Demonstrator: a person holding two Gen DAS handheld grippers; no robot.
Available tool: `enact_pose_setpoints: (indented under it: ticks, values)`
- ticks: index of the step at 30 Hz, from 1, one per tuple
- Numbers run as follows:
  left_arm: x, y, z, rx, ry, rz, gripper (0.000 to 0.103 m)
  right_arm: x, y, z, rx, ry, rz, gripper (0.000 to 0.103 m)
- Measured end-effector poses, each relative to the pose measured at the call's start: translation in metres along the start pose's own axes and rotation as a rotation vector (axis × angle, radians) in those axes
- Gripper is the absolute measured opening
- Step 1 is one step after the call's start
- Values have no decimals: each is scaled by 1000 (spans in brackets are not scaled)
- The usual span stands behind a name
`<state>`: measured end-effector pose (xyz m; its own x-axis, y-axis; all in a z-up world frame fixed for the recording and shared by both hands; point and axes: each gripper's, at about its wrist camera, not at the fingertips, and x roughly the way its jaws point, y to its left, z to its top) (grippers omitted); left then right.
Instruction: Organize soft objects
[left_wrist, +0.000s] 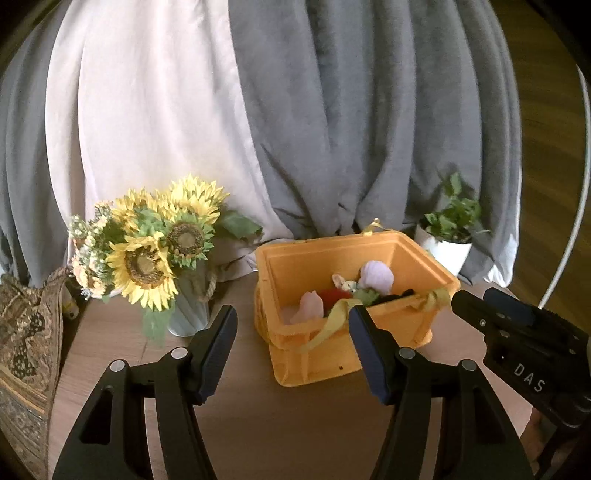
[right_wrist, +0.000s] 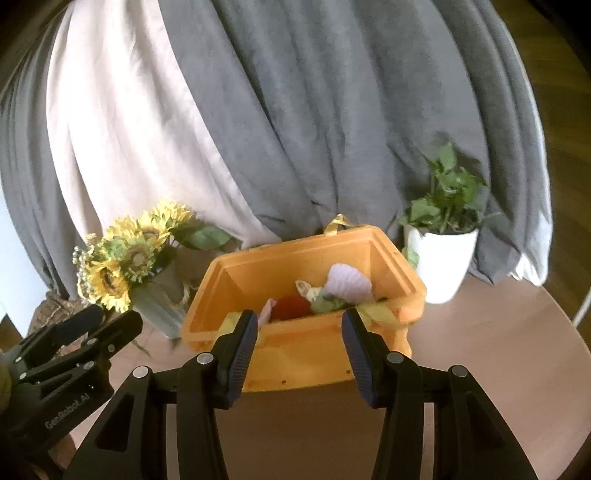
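The left gripper has its jaws spread wide, and nothing is between them. The right gripper has its jaws spread too, not as wide, and nothing is between them either. Both grippers point down at a slant, toward the table

Just past the right gripper's jaws stands the orange bin. It is straight ahead of that gripper, with its near wall showing between the two fingers. From the left gripper the orange bin lies ahead and off to the right, so the right gripper looks better lined up with it. The bin's long side runs across in front of the right gripper

The soft toys are already down in the bin: a pale purple one, a red one, a pink one and some green. A yellow ribbon hangs over the near rim. No soft toy can be seen lying out on the table, so the tidying looks nearly done

Further out, the sunflowers stand left of the bin and a potted plant stands behind it to the right. Grey and white curtains hang behind it all
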<state>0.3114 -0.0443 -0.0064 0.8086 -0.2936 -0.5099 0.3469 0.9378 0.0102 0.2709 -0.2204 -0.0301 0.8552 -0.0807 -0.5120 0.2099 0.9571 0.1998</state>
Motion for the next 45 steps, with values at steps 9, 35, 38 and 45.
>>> enact_pose_setpoints:
  ticks: [9, 35, 38, 45]
  values:
    - [-49, -4, -16, 10, -28, 20, 64, -48, 4, -19, -2, -34, -27, 49]
    - [-208, -59, -96, -60, -127, 140, 88, -201, -26, -76, -93, -97, 6, 75]
    - [-224, -64, -104, -62, -138, 149, 91, -220, -28, -83, -97, -109, 2, 79]
    - [-256, -70, -117, -49, -163, 188, 92, -251, -34, -94, -84, -119, 6, 80]
